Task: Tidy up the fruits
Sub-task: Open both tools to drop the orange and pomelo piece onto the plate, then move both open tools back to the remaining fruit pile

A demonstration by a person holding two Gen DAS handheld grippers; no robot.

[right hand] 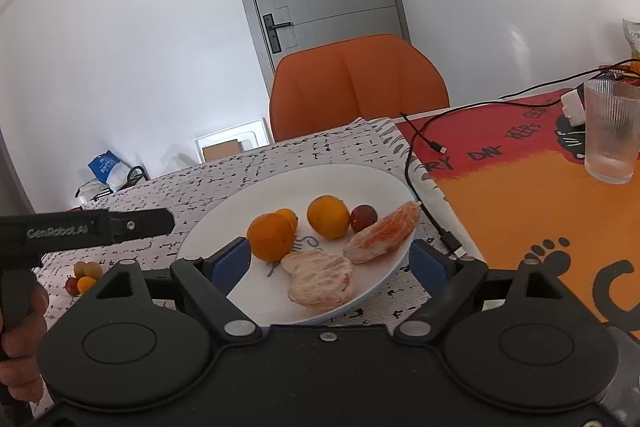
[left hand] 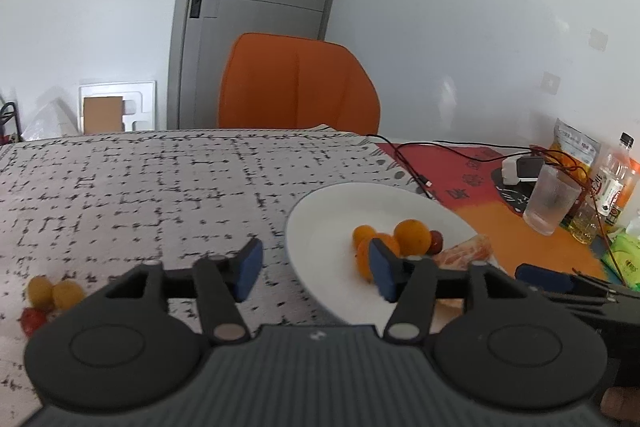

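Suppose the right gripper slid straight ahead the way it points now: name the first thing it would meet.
Most likely the nearer peeled citrus piece on the white plate. It lies between the open fingers of the right gripper, which hold nothing. Depth is hard to judge; the plate's near rim might come first.

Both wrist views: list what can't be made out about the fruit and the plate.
- Plate: near rim hidden by the gripper body in both views.
- Writing on the plate: right wrist view, mostly covered by the peeled pieces and an orange.
- Small fruits on the cloth: left wrist view, blurred, partly behind the gripper; right wrist view, too small to identify.
- Peeled pieces: left wrist view, mostly hidden behind the gripper.
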